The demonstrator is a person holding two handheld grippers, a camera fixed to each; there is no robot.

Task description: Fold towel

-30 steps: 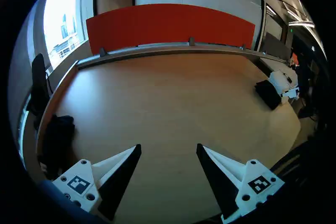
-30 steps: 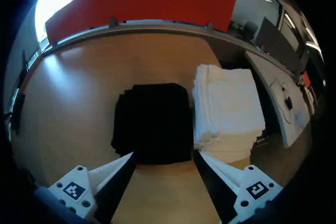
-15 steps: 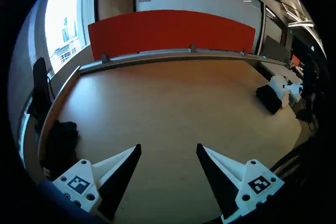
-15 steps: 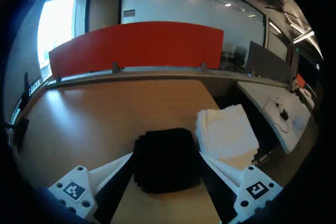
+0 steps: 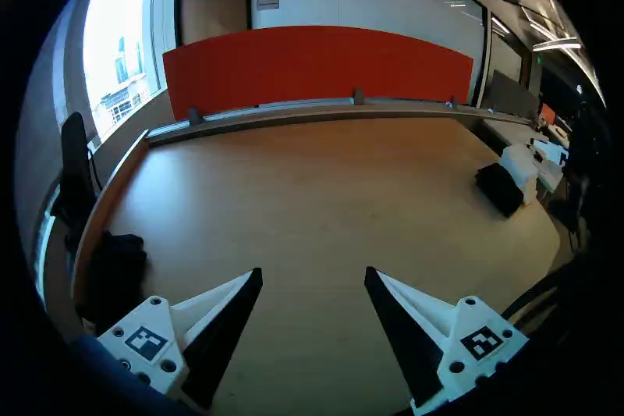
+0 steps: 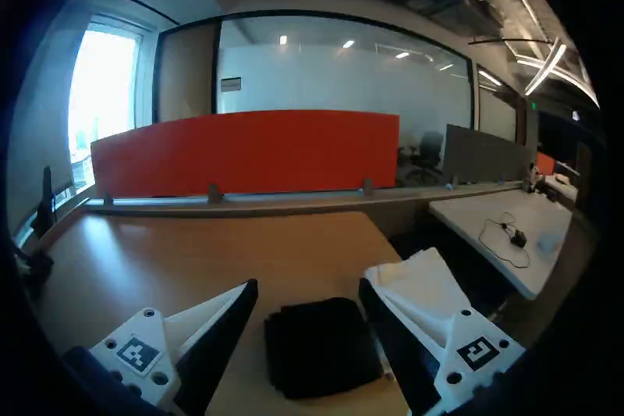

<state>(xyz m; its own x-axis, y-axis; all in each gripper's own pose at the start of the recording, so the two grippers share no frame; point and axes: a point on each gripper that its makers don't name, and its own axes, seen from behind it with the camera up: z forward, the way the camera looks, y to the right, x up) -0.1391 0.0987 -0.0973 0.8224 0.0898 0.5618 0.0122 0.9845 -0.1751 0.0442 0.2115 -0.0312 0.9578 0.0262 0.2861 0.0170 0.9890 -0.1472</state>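
1. Left gripper view, left gripper: jaws apart and empty, poised over bare wooden bench. Almost unchanged over the last second; the view has only tipped up slightly.
2. Same view, towels: black folded towels and white towel stack lie side by side at 3 o'clock, near the bench edge and well apart from this gripper.
3. Same view, room: red divider at 12 o'clock, window at 10, chair at 9, dark bundle at 8.
4. Right gripper view, right gripper: jaws apart, holding nothing. The view has swung from looking down on the stacks to looking level across the room.
5. Same view, towels: black folded towels at 6 o'clock between the fingers; white towel stack at 5, partly behind one finger.
6. Judgement: this gripper is leaving the stacks unladen. No towel lies spread out, so no fold is under way.
7. Same view, room: red divider, neighbouring desk at 3 o'clock.
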